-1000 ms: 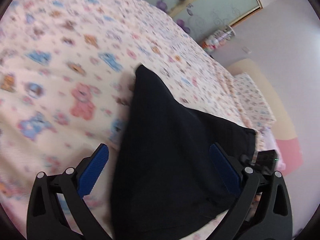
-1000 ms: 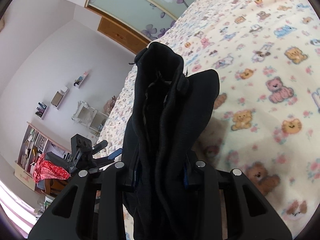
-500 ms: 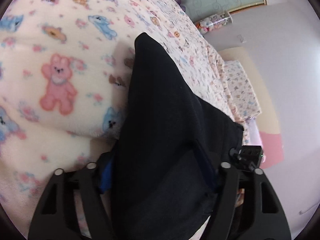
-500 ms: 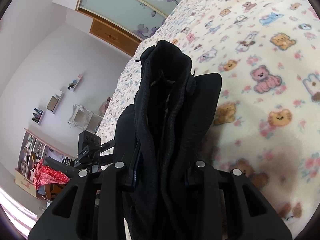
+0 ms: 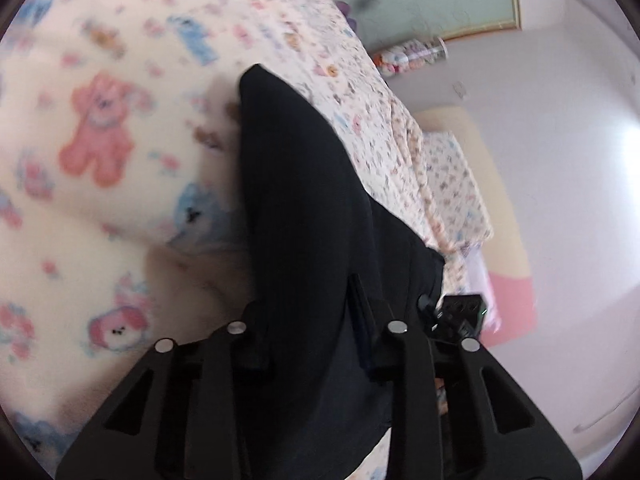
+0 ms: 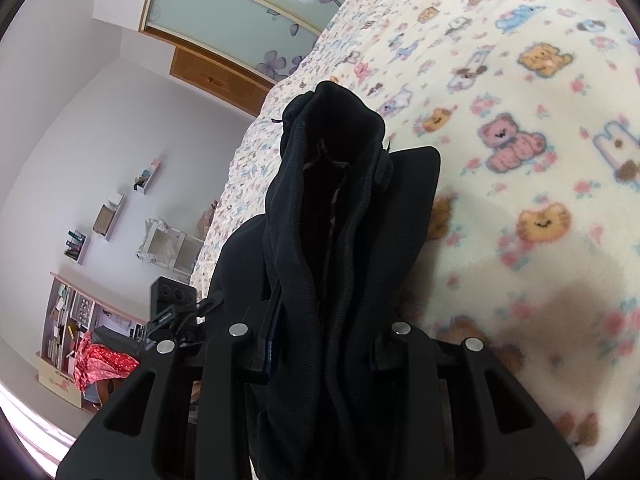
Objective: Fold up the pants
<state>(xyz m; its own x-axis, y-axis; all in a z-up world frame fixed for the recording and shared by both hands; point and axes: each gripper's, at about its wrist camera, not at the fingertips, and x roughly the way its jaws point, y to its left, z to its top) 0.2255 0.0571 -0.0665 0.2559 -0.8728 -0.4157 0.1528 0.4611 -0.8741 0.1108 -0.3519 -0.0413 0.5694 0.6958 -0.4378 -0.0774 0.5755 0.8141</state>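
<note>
Left wrist: left gripper (image 5: 308, 320) jaws just closing, pinch smooth black pants (image 5: 304, 208) over blanket (image 5: 100, 208). Right wrist only: right gripper (image 6: 324, 332) clamps bunched waistband; shelves (image 6: 72, 320) far left.

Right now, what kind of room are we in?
Most likely a bedroom. There is a bed with a teddy-bear blanket, a flowery sliding wardrobe and wall shelves. Black pants are being folded on the bed.
</note>
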